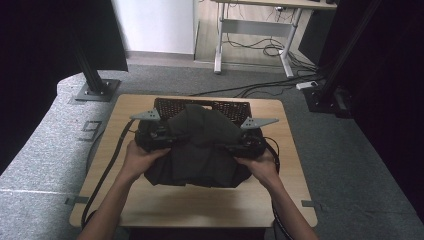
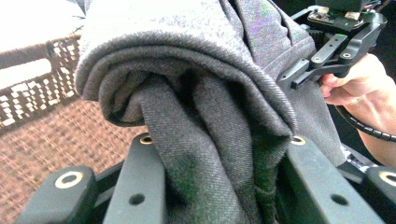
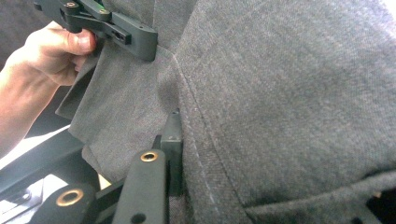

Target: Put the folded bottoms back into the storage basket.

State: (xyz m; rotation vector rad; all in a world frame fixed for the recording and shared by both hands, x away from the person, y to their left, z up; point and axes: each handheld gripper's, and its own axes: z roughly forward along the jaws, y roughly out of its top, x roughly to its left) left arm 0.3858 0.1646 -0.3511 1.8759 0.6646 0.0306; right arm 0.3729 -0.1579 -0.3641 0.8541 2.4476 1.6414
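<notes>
A dark grey folded garment hangs between my two grippers, held up over the wooden table. My left gripper is shut on its left side. In the left gripper view a thick wad of the cloth is squeezed between the black jaws of the left gripper. My right gripper is shut on the right side. In the right gripper view the cloth drapes over one jaw, and the other finger presses against it. A brown wicker basket stands just behind the garment.
The basket's woven wall and floor lie close under the left gripper. Black frame posts stand on the carpet behind the table, with a desk and loose cables beyond. Bare tabletop lies in front of the garment.
</notes>
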